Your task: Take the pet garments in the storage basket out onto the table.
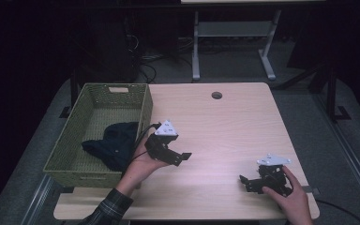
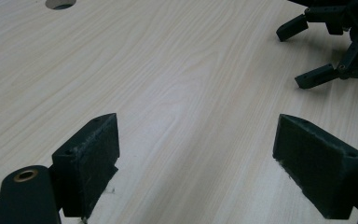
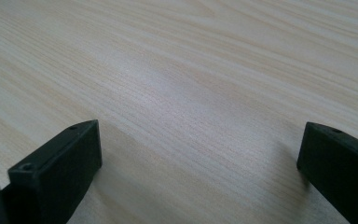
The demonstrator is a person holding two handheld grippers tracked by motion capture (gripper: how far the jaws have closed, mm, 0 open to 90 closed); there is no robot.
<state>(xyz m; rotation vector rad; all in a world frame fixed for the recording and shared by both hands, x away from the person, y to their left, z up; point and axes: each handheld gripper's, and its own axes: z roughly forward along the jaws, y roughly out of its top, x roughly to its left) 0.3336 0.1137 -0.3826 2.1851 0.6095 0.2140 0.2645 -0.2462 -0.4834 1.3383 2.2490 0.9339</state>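
A dark cloth (image 1: 114, 143) lies bunched in the green woven basket (image 1: 70, 136) at the table's left side. My left gripper (image 1: 180, 158) hovers just right of the basket, over the bare wood, open with nothing between its jaws (image 2: 196, 154). My right gripper (image 1: 244, 182) rests low near the table's front right corner, also open and empty (image 3: 198, 149). In the left gripper view, the right gripper (image 2: 307, 51) shows at the upper right with its jaws spread.
The light wooden table (image 1: 225, 126) has a round cable hole (image 1: 216, 95) near its far edge. A grey metal desk frame (image 1: 234, 42) stands on the floor beyond. Dark cables (image 1: 145, 65) lie on the floor behind the basket.
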